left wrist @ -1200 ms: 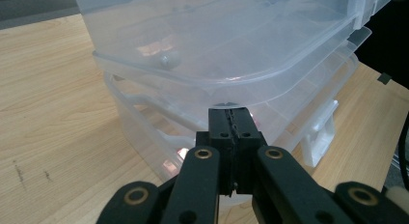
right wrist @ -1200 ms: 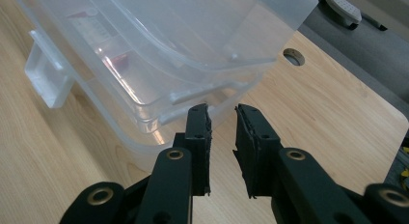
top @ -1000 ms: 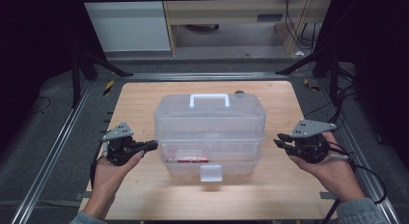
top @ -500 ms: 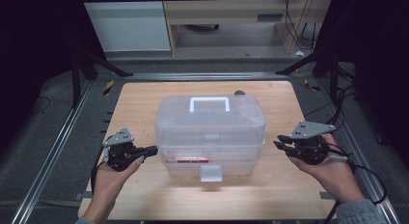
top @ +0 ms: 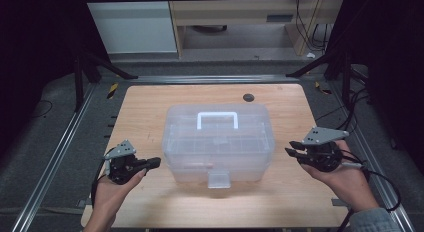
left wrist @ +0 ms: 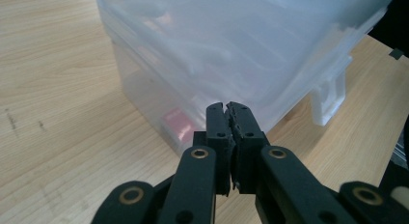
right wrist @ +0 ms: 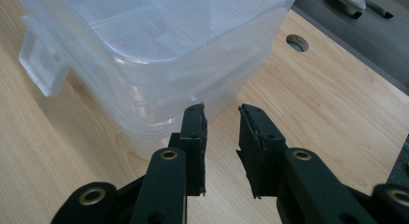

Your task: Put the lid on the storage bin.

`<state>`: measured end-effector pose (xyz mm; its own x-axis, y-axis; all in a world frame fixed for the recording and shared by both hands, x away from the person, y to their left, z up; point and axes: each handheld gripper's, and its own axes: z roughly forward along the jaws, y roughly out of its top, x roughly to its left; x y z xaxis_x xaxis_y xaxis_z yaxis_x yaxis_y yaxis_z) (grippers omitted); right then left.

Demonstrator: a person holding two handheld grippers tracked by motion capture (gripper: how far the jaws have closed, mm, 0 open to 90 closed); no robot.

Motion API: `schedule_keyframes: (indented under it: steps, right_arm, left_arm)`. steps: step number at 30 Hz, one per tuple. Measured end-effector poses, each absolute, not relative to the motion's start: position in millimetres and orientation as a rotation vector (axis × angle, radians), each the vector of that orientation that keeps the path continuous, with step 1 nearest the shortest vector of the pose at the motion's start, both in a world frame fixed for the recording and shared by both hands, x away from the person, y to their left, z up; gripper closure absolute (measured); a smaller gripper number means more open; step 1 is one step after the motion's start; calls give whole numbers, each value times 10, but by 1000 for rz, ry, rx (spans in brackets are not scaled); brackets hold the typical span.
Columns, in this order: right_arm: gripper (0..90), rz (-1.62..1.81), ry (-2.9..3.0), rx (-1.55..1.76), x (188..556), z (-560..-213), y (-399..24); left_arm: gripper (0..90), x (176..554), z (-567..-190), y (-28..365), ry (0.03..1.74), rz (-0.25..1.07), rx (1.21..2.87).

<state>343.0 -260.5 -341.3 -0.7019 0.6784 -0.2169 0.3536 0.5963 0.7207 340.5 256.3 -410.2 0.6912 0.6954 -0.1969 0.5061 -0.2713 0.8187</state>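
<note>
A clear plastic storage box [top: 218,143] with a white handle [top: 217,119] sat at the centre of the table [top: 280,99]. Its contents were hard to make out through the cloudy walls; only a reddish patch [left wrist: 176,125] showed low inside. At 9 o'clock of it, the left hand-held gripper [top: 152,162] was closed on nothing, jaws together. At 3 o'clock, the right hand-held gripper [top: 291,153] stood parted and empty. Since a second earlier, the left one had dropped slightly toward 6 o'clock.
</note>
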Motion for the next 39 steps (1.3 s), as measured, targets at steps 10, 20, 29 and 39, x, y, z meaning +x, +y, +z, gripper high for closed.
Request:
schedule_keyframes:
  steps: [10,20,29,39]
  right_arm:
    - [693,907,2352,832,3456,-3439,-2600]
    - [631,887,2335,870,3497,-3460,-2631]
    - [509,863,2308,932,3545,-3497,-2643]
    - [312,831,2250,996,3636,-3529,-2670]
  left_arm:
    - [801,3423,-4101,2662,963,296,1933]
    - [572,3477,-4071,2727,1041,388,1932]
    - [234,3579,-4098,2759,1099,474,1964]
    - [74,3674,-4185,2784,1159,471,2009]
